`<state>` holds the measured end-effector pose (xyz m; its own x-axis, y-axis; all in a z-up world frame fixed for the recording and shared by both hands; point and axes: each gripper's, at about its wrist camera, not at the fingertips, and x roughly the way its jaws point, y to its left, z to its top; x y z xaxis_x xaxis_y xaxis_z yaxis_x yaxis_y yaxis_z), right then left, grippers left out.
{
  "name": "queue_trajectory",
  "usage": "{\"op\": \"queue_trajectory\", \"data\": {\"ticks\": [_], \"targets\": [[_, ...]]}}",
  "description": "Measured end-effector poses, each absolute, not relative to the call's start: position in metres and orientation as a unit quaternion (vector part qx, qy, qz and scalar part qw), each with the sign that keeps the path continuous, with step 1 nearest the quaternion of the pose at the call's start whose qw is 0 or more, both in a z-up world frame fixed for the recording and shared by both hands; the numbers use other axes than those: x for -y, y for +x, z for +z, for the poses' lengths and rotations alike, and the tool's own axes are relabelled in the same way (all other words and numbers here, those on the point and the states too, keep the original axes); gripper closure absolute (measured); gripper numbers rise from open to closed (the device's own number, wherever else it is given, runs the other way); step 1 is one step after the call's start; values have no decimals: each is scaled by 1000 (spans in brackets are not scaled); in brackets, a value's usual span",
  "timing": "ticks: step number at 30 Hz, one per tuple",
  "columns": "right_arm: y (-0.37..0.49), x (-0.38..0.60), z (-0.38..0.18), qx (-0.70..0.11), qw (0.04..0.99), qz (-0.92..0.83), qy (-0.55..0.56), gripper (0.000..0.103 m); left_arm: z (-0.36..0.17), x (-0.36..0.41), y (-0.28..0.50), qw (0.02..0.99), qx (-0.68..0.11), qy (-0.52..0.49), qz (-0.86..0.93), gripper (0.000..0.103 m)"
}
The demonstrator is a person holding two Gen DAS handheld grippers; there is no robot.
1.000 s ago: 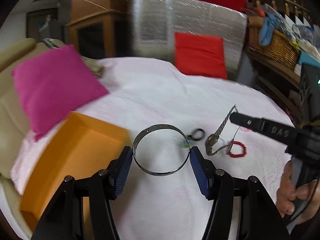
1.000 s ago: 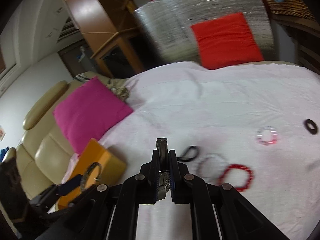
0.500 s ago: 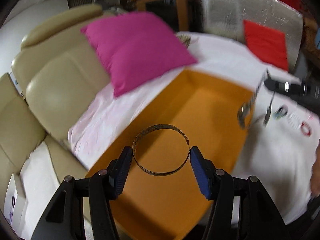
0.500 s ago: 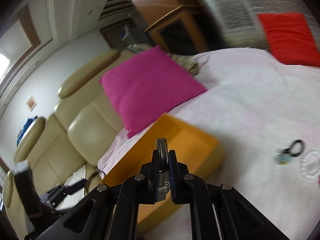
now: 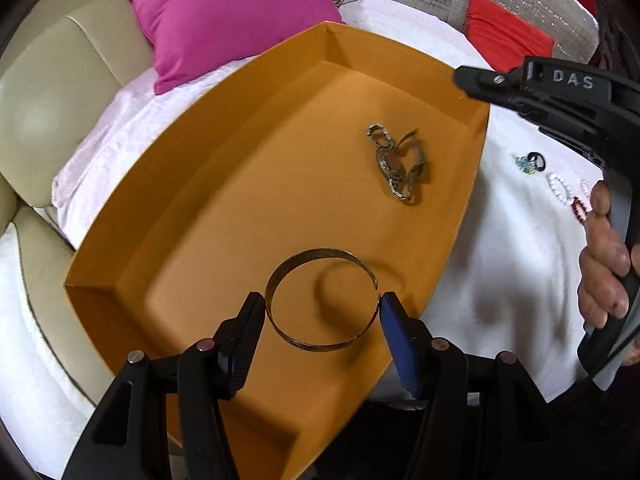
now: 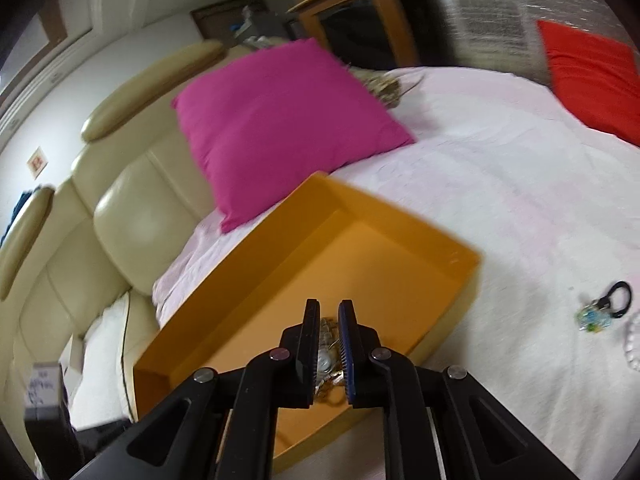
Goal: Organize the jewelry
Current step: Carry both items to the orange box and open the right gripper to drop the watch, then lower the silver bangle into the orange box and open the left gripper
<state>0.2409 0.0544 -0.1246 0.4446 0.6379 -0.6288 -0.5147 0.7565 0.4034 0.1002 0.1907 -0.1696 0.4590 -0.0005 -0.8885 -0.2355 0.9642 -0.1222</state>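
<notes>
Nearest, our left gripper clamps the open bangle above the orange tray's near end. Farther right, the chain watch lies loose on the tray floor; our right gripper hangs above it, jaws opening, nothing gripped. Beyond, pink cushion.

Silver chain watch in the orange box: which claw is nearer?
Right. The right claw is opening directly above the silver chain watch; the left claw grips a gold cuff bangle near the box's front wall.
</notes>
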Motion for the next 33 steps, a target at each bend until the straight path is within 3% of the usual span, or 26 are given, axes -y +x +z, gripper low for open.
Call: {"op": "queue_trajectory", "data": {"ticks": [19, 22, 24, 28, 33], "targets": [[264, 78, -105, -398, 868, 255, 152, 90, -161, -164, 131, 851, -509, -109, 63, 42], [259, 98, -105, -393, 873, 240, 158, 73, -156, -161, 124, 858, -503, -88, 66, 42], [255, 115, -109, -387, 878, 223, 171, 48, -145, -162, 115, 867, -486, -68, 84, 42], [244, 143, -116, -386, 888, 179, 174, 46, -120, -179, 101, 884, -449, -54, 118, 41], [219, 181, -113, -391, 897, 114, 171, 46, -83, -196, 92, 910, -392, -70, 113, 32]]}}
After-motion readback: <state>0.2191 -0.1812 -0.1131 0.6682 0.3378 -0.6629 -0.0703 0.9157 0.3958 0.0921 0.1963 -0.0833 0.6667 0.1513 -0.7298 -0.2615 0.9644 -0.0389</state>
